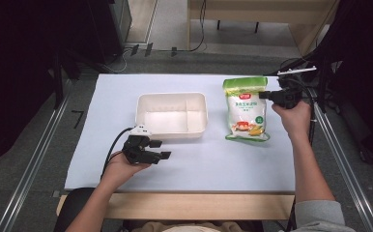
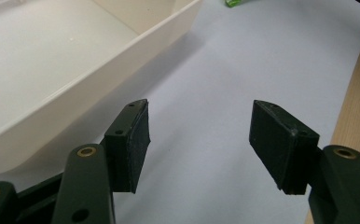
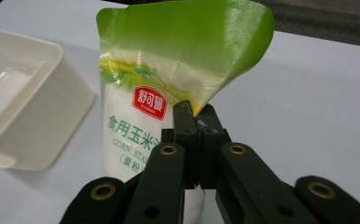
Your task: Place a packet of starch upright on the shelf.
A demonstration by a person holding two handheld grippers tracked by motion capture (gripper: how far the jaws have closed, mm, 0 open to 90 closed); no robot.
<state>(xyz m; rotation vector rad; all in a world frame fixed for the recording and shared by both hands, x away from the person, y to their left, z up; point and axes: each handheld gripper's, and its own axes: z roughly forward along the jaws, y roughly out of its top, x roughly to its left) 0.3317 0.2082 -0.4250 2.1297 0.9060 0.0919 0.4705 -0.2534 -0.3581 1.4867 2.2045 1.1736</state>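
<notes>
A green and white bag of corn starch (image 1: 246, 110) lies on the white table sheet, right of centre. My right gripper (image 1: 264, 95) is shut on the bag's right edge near the green top. In the right gripper view the closed jaws pinch the bag (image 3: 169, 79) at its edge, and the green top curls up above my right gripper (image 3: 196, 122). My left gripper (image 1: 161, 149) rests near the front left of the table, open and holding nothing. Its wide-apart jaws frame bare sheet in the left gripper view, where the left gripper (image 2: 199, 140) sits just beside the tray.
A cream tray (image 1: 141, 102) with a divider stands at the table's middle, left of the bag; its wall (image 2: 99, 79) runs close to the left jaws. The wooden table edge (image 1: 199, 205) lies along the front. Metal rails flank the table on both sides.
</notes>
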